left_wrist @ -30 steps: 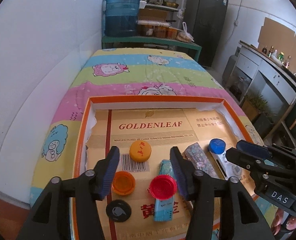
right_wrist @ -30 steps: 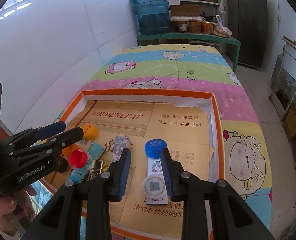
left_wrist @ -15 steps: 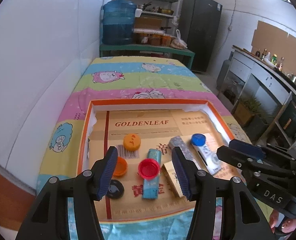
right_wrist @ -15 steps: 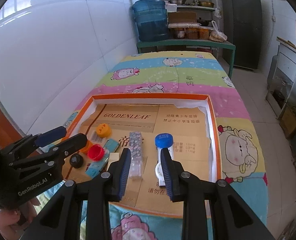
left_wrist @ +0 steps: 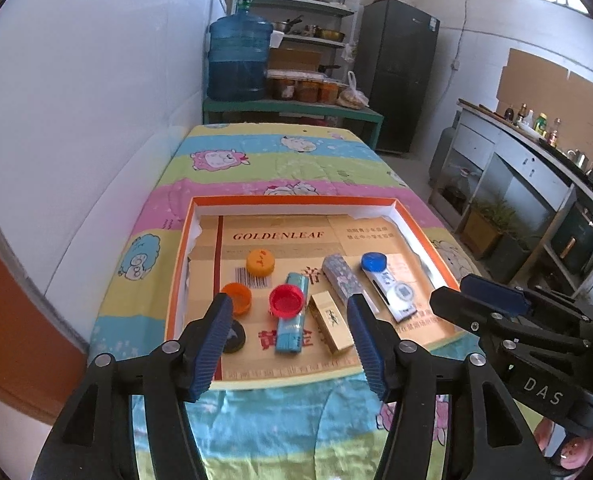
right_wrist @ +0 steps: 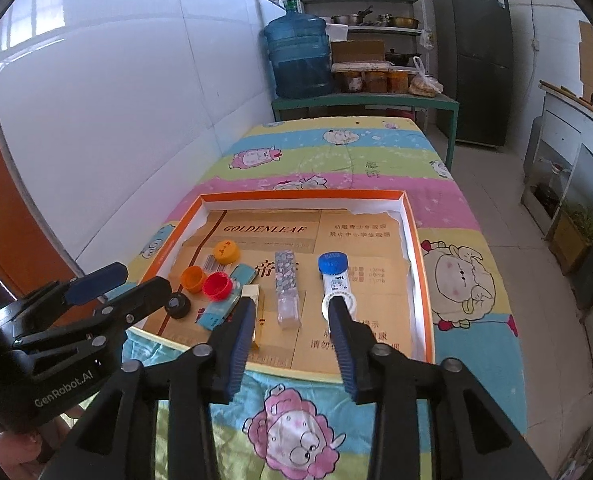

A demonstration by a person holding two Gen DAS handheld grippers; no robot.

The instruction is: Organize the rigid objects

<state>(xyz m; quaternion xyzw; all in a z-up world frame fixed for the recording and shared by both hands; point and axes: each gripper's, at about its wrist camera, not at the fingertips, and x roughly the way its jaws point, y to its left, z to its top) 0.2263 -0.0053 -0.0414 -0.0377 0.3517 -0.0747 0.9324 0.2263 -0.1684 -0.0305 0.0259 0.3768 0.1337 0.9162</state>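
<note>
An orange-rimmed cardboard tray (left_wrist: 296,201) (right_wrist: 416,240) lies on the cartoon-print table. In it are a yellow cap (left_wrist: 260,262), an orange cap (left_wrist: 238,298), a red cap (left_wrist: 285,300), a black cap (left_wrist: 235,338), a light-blue pack (left_wrist: 292,320), a gold box (left_wrist: 331,322), a patterned box (left_wrist: 342,278) and a white blue-capped tube (left_wrist: 384,284). My left gripper (left_wrist: 288,308) is open and empty, held above the tray's near edge. My right gripper (right_wrist: 292,312) is open and empty, held back over the near edge, with the patterned box (right_wrist: 286,280) between its fingers in view.
A white wall runs along the table's left side. A blue water jug (left_wrist: 238,58) and shelves stand beyond the far end. A fridge (right_wrist: 474,60) and a counter (left_wrist: 536,152) are at the right. The right gripper shows at the lower right of the left wrist view (left_wrist: 492,312).
Both grippers have pulled back and up from the tray, so the tray looks smaller and farther. The right gripper has opened wider. The objects in the tray have not moved.
</note>
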